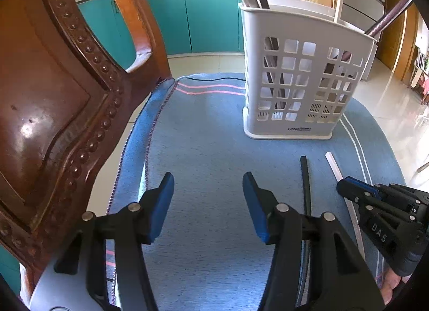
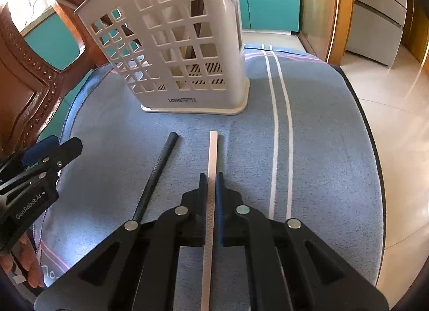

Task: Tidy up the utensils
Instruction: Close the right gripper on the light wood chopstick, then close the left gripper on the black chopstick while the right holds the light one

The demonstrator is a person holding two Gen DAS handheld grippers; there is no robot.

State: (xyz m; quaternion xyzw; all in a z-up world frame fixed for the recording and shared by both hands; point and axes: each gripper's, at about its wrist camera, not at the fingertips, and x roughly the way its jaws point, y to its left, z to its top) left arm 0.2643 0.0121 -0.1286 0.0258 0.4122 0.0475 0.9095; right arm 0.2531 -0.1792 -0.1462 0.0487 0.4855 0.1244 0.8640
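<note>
Table edge: we see the blue cloth (image 2: 187, 128) end in a rounded rim on the right and far sides, with pale floor tiles (image 2: 396, 123) beyond it; a carved brown chair back (image 1: 53, 96) stands close along the left side.
Open room: we find a bare stretch of cloth between the white basket (image 1: 303, 80) and the near side, widest under our left tool (image 1: 208, 207).
Left tool: we hold it above the bare cloth with its blue pads apart at a middling width, nothing between them and nothing touched.
Right tool: our right tool (image 2: 211, 203) has its pads closed narrow on the white chopstick (image 2: 213, 150), which runs straight out past the tips toward the basket, its far part lying on the cloth.
Black chopstick: we see the black chopstick (image 2: 158, 174) lying loose on the cloth just left of the white one, angled a little away from it, free of both tools.
Basket: it stands upright on the far part of the cloth, well apart from both loose sticks; several long sticks already lean inside.
Materials: the cloth is woven, with white and pink stripes; the basket is smooth plastic with square holes; both chopsticks are slim and square-edged, cross-hatched at the near end.
</note>
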